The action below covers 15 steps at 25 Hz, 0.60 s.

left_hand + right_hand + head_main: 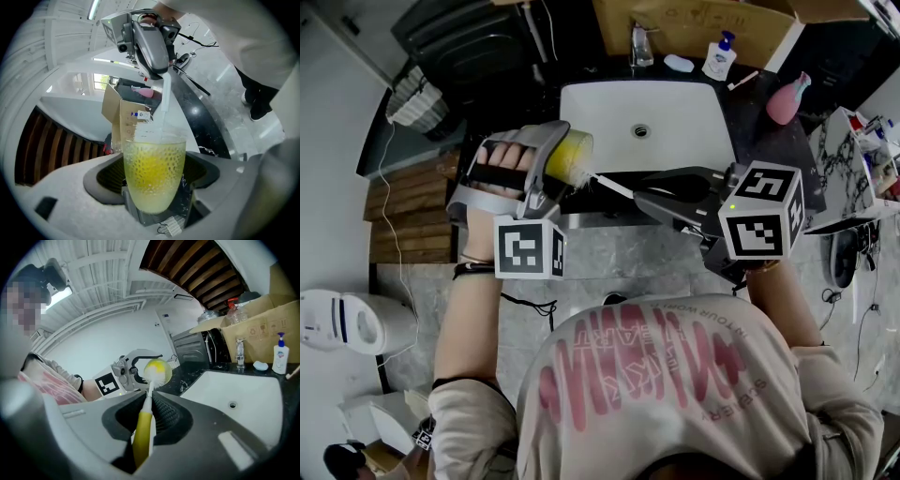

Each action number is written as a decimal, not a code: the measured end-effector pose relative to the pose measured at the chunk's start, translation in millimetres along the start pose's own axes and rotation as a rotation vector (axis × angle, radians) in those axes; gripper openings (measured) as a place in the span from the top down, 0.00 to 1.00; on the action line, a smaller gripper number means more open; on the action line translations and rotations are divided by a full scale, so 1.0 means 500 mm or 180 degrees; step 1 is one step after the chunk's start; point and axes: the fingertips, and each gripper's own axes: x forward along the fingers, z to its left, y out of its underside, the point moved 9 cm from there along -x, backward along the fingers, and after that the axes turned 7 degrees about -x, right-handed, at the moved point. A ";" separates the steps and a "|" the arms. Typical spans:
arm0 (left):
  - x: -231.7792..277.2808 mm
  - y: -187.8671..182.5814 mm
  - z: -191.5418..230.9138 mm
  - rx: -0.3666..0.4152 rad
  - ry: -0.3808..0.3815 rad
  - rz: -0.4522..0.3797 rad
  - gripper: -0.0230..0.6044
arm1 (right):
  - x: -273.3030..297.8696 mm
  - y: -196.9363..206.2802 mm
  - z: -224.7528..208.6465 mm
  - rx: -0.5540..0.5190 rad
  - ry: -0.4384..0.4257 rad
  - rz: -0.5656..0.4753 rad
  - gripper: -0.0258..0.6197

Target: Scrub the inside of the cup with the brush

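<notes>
The translucent cup (pixel 569 154) lies tipped on its side over the front left corner of the white sink (pixel 684 117), its mouth turned toward the person's right. The left gripper (pixel 551 159) has its jaws clamped on the cup's lower wall, one on each side, as the left gripper view shows, where the cup (pixel 153 180) stands between the grey pads. The brush (pixel 610 184) reaches into the mouth: its yellow head fills the cup and shows through the wall amid bubbly foam, and its white stem runs back to the right gripper (pixel 642 187). In the right gripper view the jaws are closed on the brush's yellow handle (pixel 142 430), with the round head out ahead inside the cup (pixel 158 371). Behind the sink, on the dark counter, stand a faucet (pixel 641 44), a pump bottle (pixel 719 58) and a pink bottle (pixel 787 98), with a cardboard box (pixel 712 23) at the back.
</notes>
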 end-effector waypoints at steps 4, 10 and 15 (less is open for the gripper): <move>-0.002 0.002 -0.003 0.0004 -0.0016 -0.0013 0.37 | -0.003 0.005 -0.005 0.0231 -0.0088 -0.0112 0.88; -0.008 0.004 0.005 -0.0042 -0.0085 -0.0033 0.37 | -0.014 0.013 -0.014 0.0624 -0.0269 -0.0336 0.88; -0.010 0.017 0.008 -0.0103 -0.0090 -0.0005 0.37 | -0.014 0.016 -0.014 0.0705 -0.0308 -0.0387 0.88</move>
